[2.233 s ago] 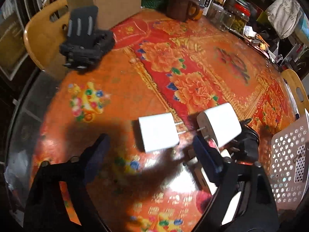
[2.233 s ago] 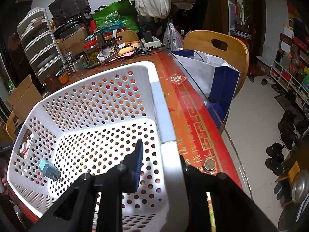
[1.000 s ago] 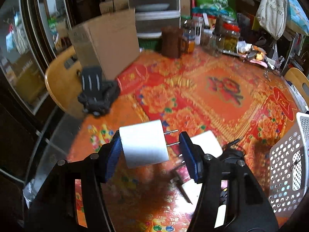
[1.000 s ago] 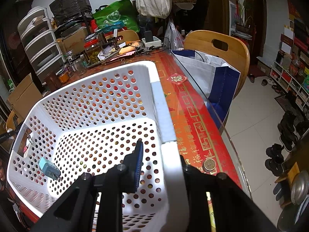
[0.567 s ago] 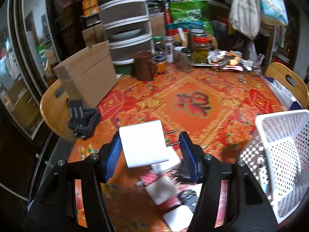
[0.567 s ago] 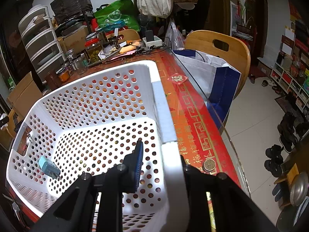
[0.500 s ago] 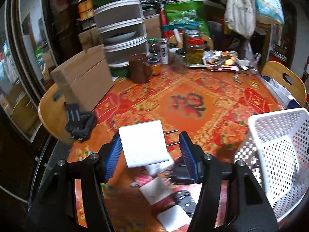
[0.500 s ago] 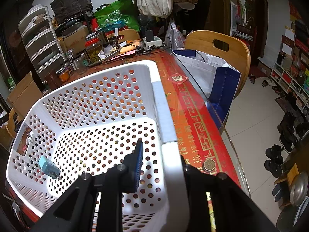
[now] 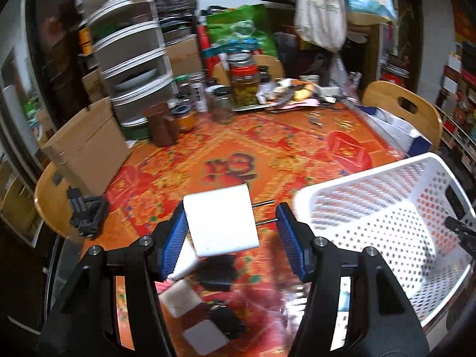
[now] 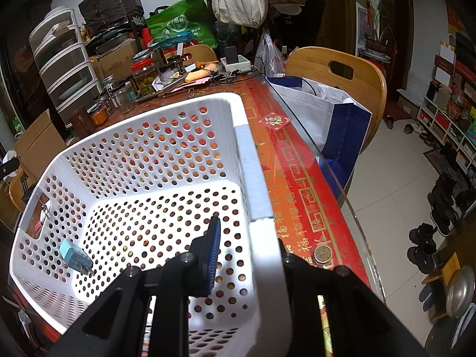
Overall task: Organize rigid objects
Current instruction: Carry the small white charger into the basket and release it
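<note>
My left gripper [image 9: 230,238] is shut on a white plug charger [image 9: 220,220], its metal prongs pointing right, held in the air above the table just left of the white perforated basket [image 9: 386,208]. Other white and black chargers [image 9: 184,297] lie on the tablecloth below. My right gripper [image 10: 247,250] is shut on the right rim of the same basket [image 10: 247,160], one finger inside and one outside. A light blue charger [image 10: 76,257] lies on the basket floor at the left.
A cardboard box [image 9: 86,145], a brown mug [image 9: 160,125] and jars [image 9: 244,83] stand at the table's far side. A black clamp-like object [image 9: 87,211] lies at the left edge. Wooden chairs [image 10: 342,80] and a bag [image 10: 327,113] stand beside the glass table edge.
My left gripper closed on the white charger, lifted it off the table and swung right, toward the basket. The right gripper has stayed on the basket rim.
</note>
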### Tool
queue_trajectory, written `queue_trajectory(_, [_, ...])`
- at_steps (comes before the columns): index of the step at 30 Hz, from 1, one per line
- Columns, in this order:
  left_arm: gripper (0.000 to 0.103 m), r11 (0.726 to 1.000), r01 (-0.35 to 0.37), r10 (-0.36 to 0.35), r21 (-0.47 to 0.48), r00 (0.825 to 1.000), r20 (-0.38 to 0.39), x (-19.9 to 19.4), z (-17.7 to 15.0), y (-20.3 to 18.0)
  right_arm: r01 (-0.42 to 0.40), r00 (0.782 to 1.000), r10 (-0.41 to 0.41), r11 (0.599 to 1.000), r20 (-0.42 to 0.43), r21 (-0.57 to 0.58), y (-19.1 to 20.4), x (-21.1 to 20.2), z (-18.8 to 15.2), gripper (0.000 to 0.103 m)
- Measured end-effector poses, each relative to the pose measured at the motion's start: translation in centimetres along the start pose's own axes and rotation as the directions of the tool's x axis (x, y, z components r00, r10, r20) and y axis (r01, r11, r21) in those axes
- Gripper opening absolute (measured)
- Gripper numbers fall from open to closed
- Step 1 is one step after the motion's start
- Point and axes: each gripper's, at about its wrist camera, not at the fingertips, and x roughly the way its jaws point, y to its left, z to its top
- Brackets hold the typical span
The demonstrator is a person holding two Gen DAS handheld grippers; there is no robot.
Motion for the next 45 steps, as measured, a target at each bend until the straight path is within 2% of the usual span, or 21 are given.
queue_trajectory(4, [0.057,0.996,0.072,-0.069,0.053,0.996,-0.057,1.1,0.4,-3.4,-0.001,1.0,0.001,1.0,-0.002,0.0,0.0,0.0,0.0,0.021])
queue_trajectory(7, [0.056,0.986,0.119,-0.101,0.114,0.984,-0.149,2.9,0.2,-6.6,-0.002,1.0,0.002,1.0,-0.001,0.0,0.0,0.0,0.0,0.021])
queue_trajectory(10, [0.056,0.971,0.131,-0.085,0.199,0.971,-0.225,4.8,-0.3,-9.8,-0.006,1.0,0.006,1.0,-0.002,0.001,0.0,0.0,0.1,0.021])
queue_trajectory(11, [0.056,0.967,0.106,-0.056,0.231,0.976,-0.211,4.8,-0.5,-10.6,-0.007,1.0,0.007,1.0,-0.002,0.001,0.0,0.0,0.1,0.021])
queue_trajectory(12, [0.056,0.964,0.112,-0.057,0.242,0.973,-0.223,5.0,-0.5,-11.2,-0.009,1.0,0.009,1.0,-0.003,0.001,0.0,0.0,0.1,0.021])
queue_trajectory(14, [0.055,0.957,0.166,-0.097,0.238,0.956,-0.277,5.6,-0.5,-12.2,-0.014,1.0,0.014,1.0,-0.004,0.002,-0.2,0.0,0.1,0.021])
queue_trajectory(18, [0.055,0.945,0.145,-0.056,0.294,0.956,-0.289,6.2,-0.8,-14.1,-0.019,1.0,0.019,1.0,-0.006,0.001,-0.3,0.0,0.1,0.021])
queue_trajectory(24, [0.055,0.913,0.198,-0.03,0.356,0.904,-0.427,9.5,-1.9,-16.2,-0.019,1.0,0.019,1.0,-0.006,0.002,-0.3,0.0,0.1,0.021])
queue_trajectory(26, [0.055,0.911,0.198,-0.023,0.363,0.901,-0.433,9.7,-2.0,-16.5,-0.019,1.0,0.02,1.0,-0.006,0.003,-0.3,0.0,0.1,0.021])
queue_trajectory(28, [0.055,0.909,0.203,-0.015,0.365,0.89,-0.455,10.4,-2.2,-16.7,-0.019,1.0,0.019,1.0,-0.007,0.002,-0.3,0.0,0.1,0.021])
queue_trajectory(30, [0.055,0.902,0.238,-0.035,0.361,0.873,-0.486,10.9,-2.3,-17.0,-0.018,1.0,0.018,1.0,-0.009,0.001,-0.3,0.0,0.1,0.021])
queue_trajectory(31, [0.056,0.898,0.252,-0.05,0.359,0.872,-0.486,11.0,-2.2,-17.1,-0.017,1.0,0.017,1.0,-0.009,0.001,-0.3,0.0,0.1,0.021])
queue_trajectory(33, [0.069,0.892,0.252,-0.057,0.376,0.886,-0.46,10.9,-1.9,-16.9,-0.016,1.0,0.016,1.0,-0.012,0.002,-0.4,0.0,0.0,0.021])
queue_trajectory(34, [0.081,0.892,0.25,-0.066,0.376,0.896,-0.439,10.5,-1.7,-16.8,-0.015,1.0,0.015,1.0,-0.013,0.002,-0.4,0.0,0.0,0.021])
queue_trajectory(37, [0.084,0.91,0.24,-0.117,0.338,0.932,-0.344,8.1,-1.1,-14.8,-0.014,1.0,0.014,1.0,-0.017,0.0,-0.3,-0.1,-0.2,0.021])
queue_trajectory(39, [0.084,0.928,0.255,-0.178,0.27,0.943,-0.28,5.4,-1.0,-11.7,-0.012,1.0,0.011,1.0,-0.019,-0.002,-0.3,-0.1,-0.2,0.021])
queue_trajectory(41, [0.096,0.945,0.259,-0.219,0.198,0.954,-0.203,2.2,-1.8,-7.0,-0.008,1.0,0.008,1.0,-0.023,-0.008,-0.3,-0.1,-0.2,0.021])
queue_trajectory(43, [0.103,0.973,0.186,-0.169,0.139,0.978,-0.123,-0.3,-3.5,-2.1,-0.005,1.0,0.005,1.0,-0.026,-0.01,-0.3,-0.1,-0.2,0.02])
queue_trajectory(45, [0.103,0.993,0.094,-0.087,0.072,0.992,-0.086,-1.5,-6.0,2.4,-0.005,1.0,0.005,1.0,-0.026,-0.01,-0.3,-0.1,-0.2,0.02])
